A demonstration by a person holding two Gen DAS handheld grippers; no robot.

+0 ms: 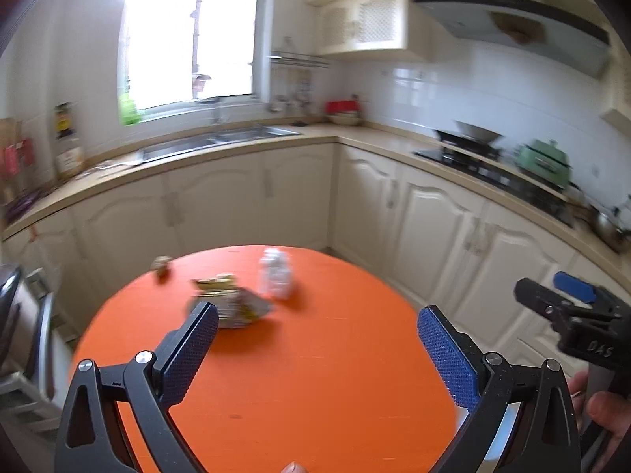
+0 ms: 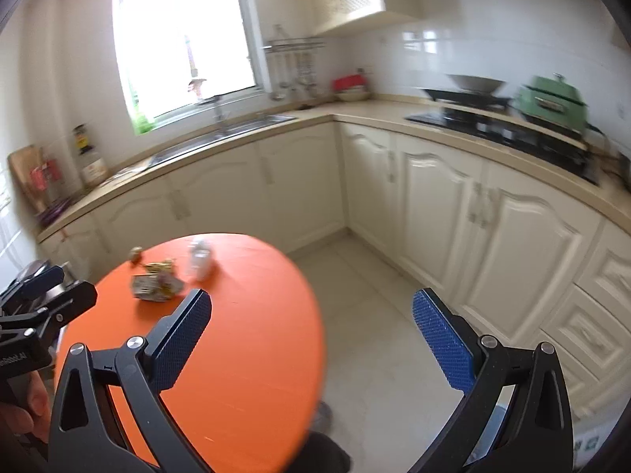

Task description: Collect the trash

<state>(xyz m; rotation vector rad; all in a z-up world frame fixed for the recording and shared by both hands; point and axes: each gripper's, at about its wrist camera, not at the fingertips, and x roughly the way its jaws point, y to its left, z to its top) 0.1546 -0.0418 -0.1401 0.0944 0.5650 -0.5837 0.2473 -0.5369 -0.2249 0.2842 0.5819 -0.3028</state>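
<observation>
A round orange table [image 1: 299,354] carries the trash: a crumpled silver wrapper [image 1: 240,309], a yellow-green wrapper [image 1: 215,282] behind it, a small brown scrap [image 1: 161,268] at the far left and a clear plastic bottle [image 1: 276,276]. My left gripper [image 1: 317,335] is open and empty above the table's near half. My right gripper [image 2: 311,319] is open and empty over the table's right edge and the floor. The same trash shows in the right wrist view: silver wrapper [image 2: 155,285], bottle [image 2: 199,260], scrap [image 2: 137,254]. The right gripper also shows in the left wrist view [image 1: 568,303].
Cream kitchen cabinets [image 2: 434,205] wrap around behind the table. The counter holds a sink [image 1: 217,142], a stove [image 1: 473,157] and a green pot [image 1: 546,161]. A tiled floor [image 2: 366,315] lies right of the table. A chair or rack [image 1: 23,335] stands at the left.
</observation>
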